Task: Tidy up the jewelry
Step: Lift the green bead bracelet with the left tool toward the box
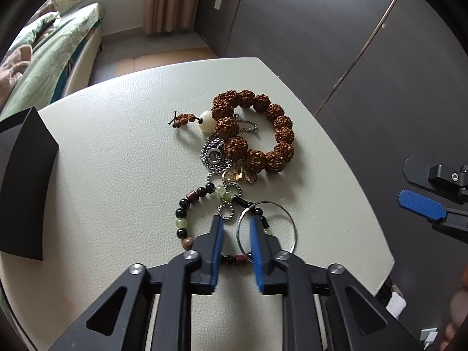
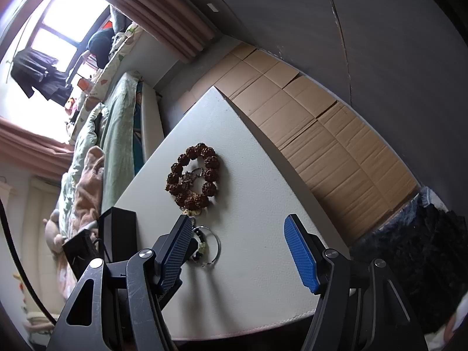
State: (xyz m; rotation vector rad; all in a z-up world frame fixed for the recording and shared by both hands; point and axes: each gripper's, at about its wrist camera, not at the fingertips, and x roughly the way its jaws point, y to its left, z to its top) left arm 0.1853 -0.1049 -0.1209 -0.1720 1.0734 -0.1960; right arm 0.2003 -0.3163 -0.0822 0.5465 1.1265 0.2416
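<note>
Left gripper (image 1: 235, 222) low over the near end of the jewelry pile, jaws parted and holding nothing, straddling the near arc of the mixed-bead bracelet (image 1: 187, 204) and one side of the thin wire hoop (image 1: 267, 228); a link of the steel chain (image 1: 215, 158) lies just ahead of the left fingertip. Right gripper (image 2: 237, 242) waits off the counter (image 1: 117, 134) edge, jaws wide and empty. The pile is tangled: chain threaded beneath the large brown seed-bead bracelet (image 1: 257, 134), an amber pendant (image 1: 234, 174) between them. To close well, the jaws should likely centre on one strand only, the bead bracelet or the hoop, then lift slowly so snagged chain shows itself. A black box (image 1: 23, 187), probably the destination, stands at the counter's left edge.
</note>
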